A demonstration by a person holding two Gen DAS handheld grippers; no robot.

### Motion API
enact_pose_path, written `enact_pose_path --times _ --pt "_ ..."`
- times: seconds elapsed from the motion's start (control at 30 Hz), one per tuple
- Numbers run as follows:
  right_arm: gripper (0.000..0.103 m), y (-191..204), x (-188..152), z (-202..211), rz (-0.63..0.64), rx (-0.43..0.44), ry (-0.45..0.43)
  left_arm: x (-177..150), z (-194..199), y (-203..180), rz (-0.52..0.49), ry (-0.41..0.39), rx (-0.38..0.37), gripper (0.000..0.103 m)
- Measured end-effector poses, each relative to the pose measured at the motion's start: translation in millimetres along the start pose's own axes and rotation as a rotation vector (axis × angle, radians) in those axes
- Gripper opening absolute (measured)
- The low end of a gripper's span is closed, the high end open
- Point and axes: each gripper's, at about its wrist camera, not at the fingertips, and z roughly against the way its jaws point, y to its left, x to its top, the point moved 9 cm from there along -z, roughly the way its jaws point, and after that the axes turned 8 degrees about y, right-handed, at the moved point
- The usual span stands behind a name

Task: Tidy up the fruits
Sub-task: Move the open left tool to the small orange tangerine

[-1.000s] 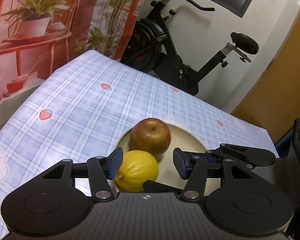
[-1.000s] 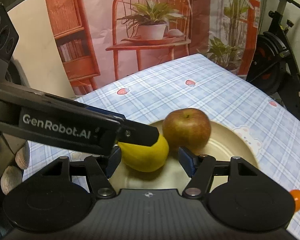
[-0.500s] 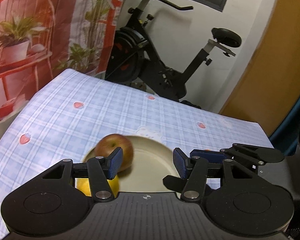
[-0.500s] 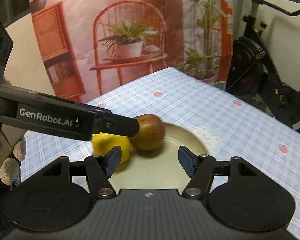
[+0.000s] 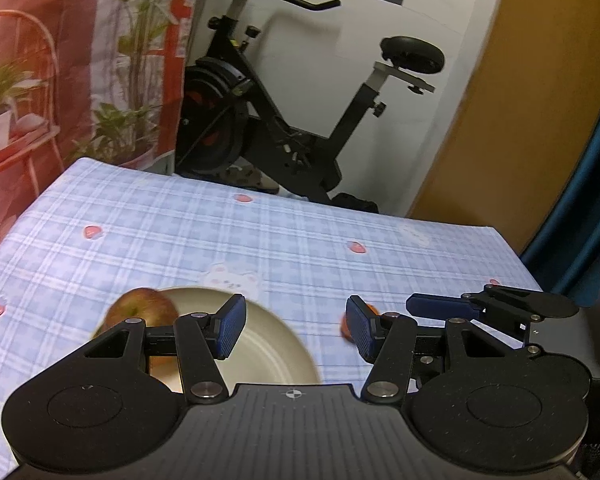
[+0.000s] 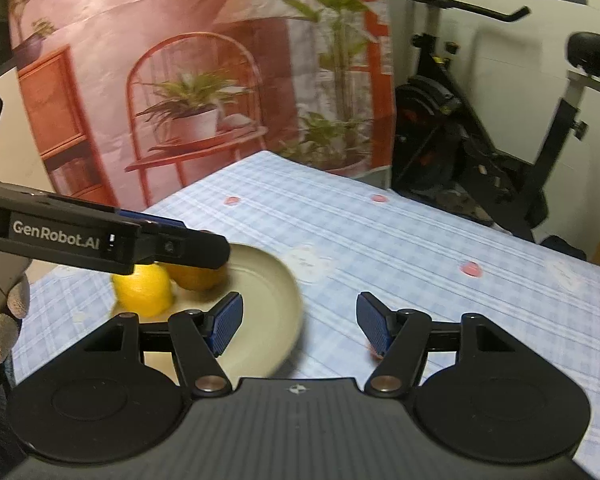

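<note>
Both grippers hovered empty above the table with its blue checked tablecloth (image 5: 300,236). The left gripper (image 5: 294,326) had its blue pads spread wide, nothing between them; the right gripper (image 6: 300,322) was likewise spread and held nothing. A cream plate (image 6: 268,280) lay toward the cloth's near left part, carrying a red apple (image 5: 140,310) and a yellow lemon (image 6: 144,290), the two fruits touching (the apple partly hidden behind the left gripper's finger in the right wrist view). A small orange-red fruit (image 5: 344,326), blurred and mostly hidden by a pad, lay on the cloth just right of the plate.
</note>
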Motion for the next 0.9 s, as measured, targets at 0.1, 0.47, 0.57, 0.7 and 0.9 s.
enact_pose_path --times 0.1,0.47,0.57,0.7,0.9 --pt "0.066 -13.9 -4.9 4.9 -0.022 -0.016 -0.004 1.6 -6.0 -9.6 -0.017 0.004 -0.009 0.058" --pt "0.066 -50.3 -18.6 12.6 -0.068 -0.050 0.003 7.2 -25.3 -25.1 -0.053 0.026 -0.030 0.058" --pt "0.066 -55.5 -21.0 11.1 -0.074 -0.053 0.006 7.1 -28.6 -25.5 -0.058 0.033 -0.030 0.058" --pt "0.066 -59.9 -24.6 7.4 -0.079 -0.058 0.017 10.2 -33.3 -23.9 -0.049 0.044 -0.031 0.058" --pt "0.066 -70.7 -31.0 7.7 -0.081 -0.073 0.026 20.4 -36.0 -17.2 -0.028 0.039 -0.043 0.057"
